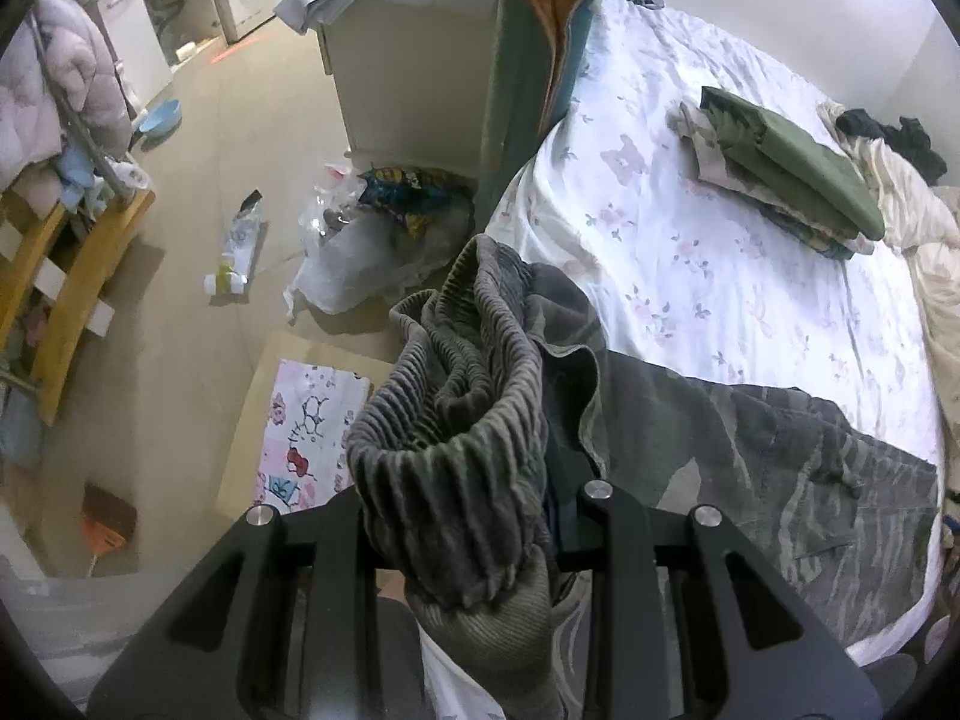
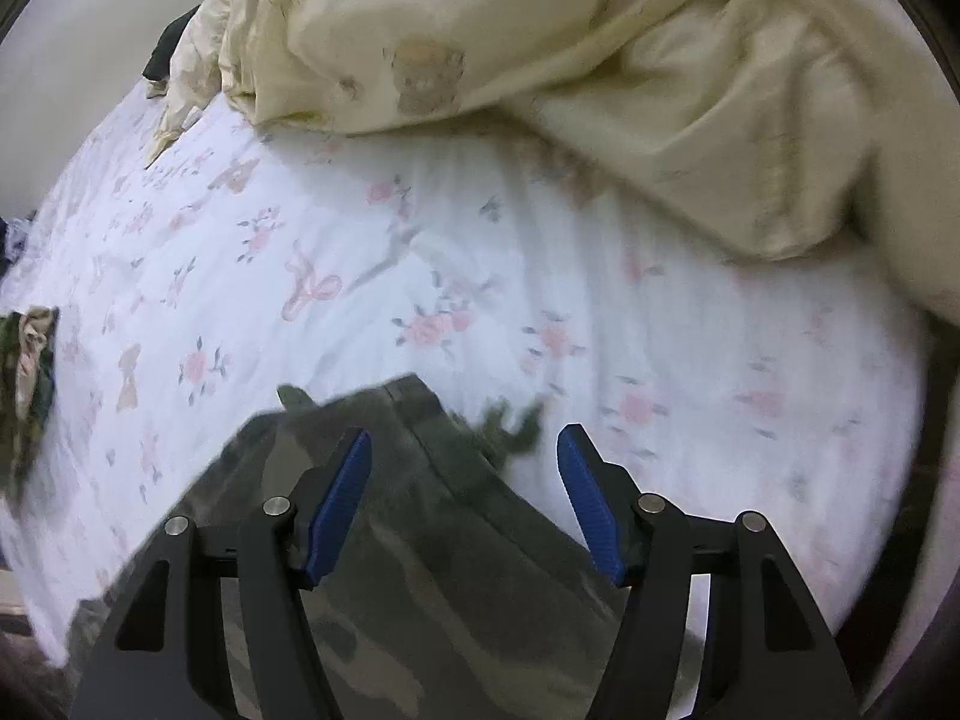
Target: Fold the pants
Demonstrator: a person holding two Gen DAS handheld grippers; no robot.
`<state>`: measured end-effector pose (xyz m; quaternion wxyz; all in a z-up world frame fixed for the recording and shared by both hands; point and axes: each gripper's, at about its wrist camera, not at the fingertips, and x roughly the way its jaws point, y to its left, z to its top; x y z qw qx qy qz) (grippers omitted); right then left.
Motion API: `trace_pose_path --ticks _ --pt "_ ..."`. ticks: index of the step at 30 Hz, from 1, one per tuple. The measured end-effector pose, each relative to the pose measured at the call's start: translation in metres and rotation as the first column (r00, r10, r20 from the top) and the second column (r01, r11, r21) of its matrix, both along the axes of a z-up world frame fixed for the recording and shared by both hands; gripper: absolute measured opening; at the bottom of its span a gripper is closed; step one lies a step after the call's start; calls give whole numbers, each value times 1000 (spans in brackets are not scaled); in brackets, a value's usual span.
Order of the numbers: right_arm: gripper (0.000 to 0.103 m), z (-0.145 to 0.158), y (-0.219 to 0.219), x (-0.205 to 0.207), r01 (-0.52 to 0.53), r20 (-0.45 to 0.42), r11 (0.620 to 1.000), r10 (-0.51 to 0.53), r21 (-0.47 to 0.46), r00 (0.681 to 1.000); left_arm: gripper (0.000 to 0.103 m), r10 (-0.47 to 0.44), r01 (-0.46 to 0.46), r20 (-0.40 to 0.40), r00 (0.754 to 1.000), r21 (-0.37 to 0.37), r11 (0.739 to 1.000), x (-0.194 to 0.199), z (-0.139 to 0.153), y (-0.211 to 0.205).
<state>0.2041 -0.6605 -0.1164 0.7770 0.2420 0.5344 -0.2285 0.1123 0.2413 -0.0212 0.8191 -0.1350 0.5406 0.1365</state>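
Note:
The camouflage pants (image 1: 780,468) lie spread over the near edge of the bed's flowered sheet (image 1: 690,240). My left gripper (image 1: 480,480) is shut on their ribbed grey-green elastic end (image 1: 456,420), which bunches up over the fingers and hides the fingertips; it hangs past the bed's edge, above the floor. In the right wrist view my right gripper (image 2: 465,456) stands open, its blue pads (image 2: 342,498) wide apart just above another part of the pants (image 2: 420,570). The cloth lies flat on the sheet (image 2: 360,240) under the gap, and the pads do not press on it.
A stack of folded clothes (image 1: 798,174) sits farther back on the bed. A cream duvet (image 2: 540,48) is heaped along the far side. Beside the bed are a white cabinet (image 1: 414,60), plastic bags (image 1: 372,240), a cardboard box (image 1: 300,420) and a wooden chair (image 1: 72,276).

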Motion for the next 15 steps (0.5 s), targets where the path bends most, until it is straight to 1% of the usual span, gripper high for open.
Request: trace_pose_path --ticks 2,3,5,6,7,8,9,10,11,12,14,15 --pt "67 -9 -1 9 -13 1 1000 13 20 1000 25 6 -6 -12 1000 6 1000 3 -3 -1" --pt "67 -18 -2 17 -23 -23 999 24 34 999 25 10 -10 -21 1000 8 1000 5 -4 -1" --pt "67 -35 -1 29 -47 -82 998 49 32 995 25 12 -11 -35 999 18 1000 8 -7 -1" --pt "67 -41 0 31 -55 -91 997 59 50 994 25 10 -9 -38 999 21 1000 9 -8 -3" --pt "60 -46 0 32 -64 -97 994 73 89 993 25 8 -7 -39 999 25 1000 9 -8 -4" --pt "39 -47 2 32 -82 -91 991 92 108 992 24 6 -5 -40 999 26 1000 10 -8 -5" --pt "31 -43 7 33 -124 -87 987 132 100 987 25 3 -2 -41 999 27 1000 10 -8 -6" --pt "15 -39 13 33 -166 -80 981 174 102 981 25 0 1 -42 999 27 1000 11 -8 -6" --pt "12 -35 21 33 -213 -72 969 223 124 972 25 -2 3 -42 999 25 1000 11 -8 -7" --pt "11 -29 30 33 -261 -68 957 271 129 960 25 -3 4 -40 999 19 1000 12 -8 -7" --pt "10 -14 42 32 -324 -50 940 330 104 943 25 -3 3 -39 999 2 1000 12 -7 -6" --pt "10 -2 47 30 -350 -17 932 353 91 935 25 -2 2 -37 999 -13 1000 12 -6 -5"
